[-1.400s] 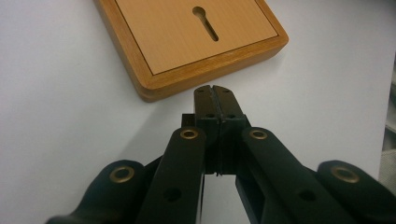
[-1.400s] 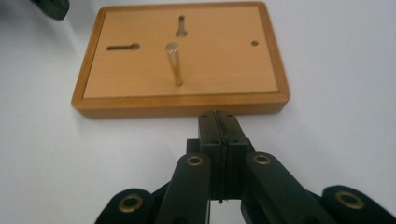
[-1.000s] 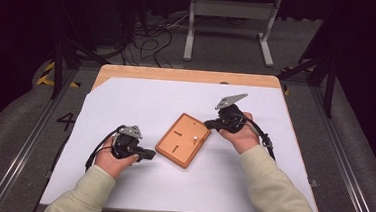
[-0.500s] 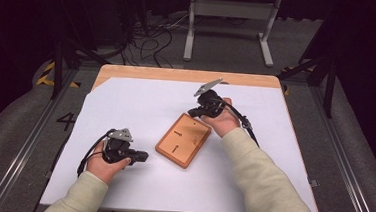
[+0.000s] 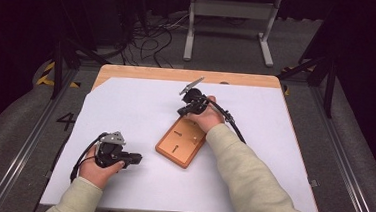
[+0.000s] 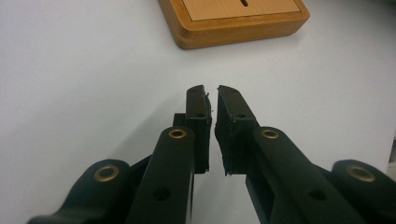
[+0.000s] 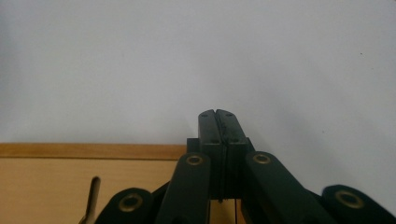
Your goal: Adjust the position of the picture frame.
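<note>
The wooden board point(image 5: 181, 141) lies flat near the middle of the white table cover point(image 5: 140, 107), turned at an angle to the table's edges. Its top face carries a raised rim and a few dark slots; what the slots are for cannot be told. In the left gripper view one corner of the board point(image 6: 233, 21) shows beyond the jaws, well clear of them. In the right gripper view the board's rim and a slot point(image 7: 70, 182) lie below and behind the jaws.

The right gripper point(image 5: 184, 107) stands at the far end of the board, its hand point(image 5: 206, 118) resting over that end. Its jaws are pressed fully together with nothing between them, the tips point(image 7: 217, 119) over the bare white cover just past the board's edge. Contact between the tips and the cover cannot be confirmed.

The left gripper point(image 5: 137, 158) sits near the person's side of the table, to the left of the board and apart from it, pointing towards it. Its jaws have just been opening and stand a narrow gap apart; nothing lies between them. The fingertips point(image 6: 229, 100) hover low over the cover.

Beyond the cover, a strip of bare wooden tabletop point(image 5: 178, 75) shows along the far edge.
</note>
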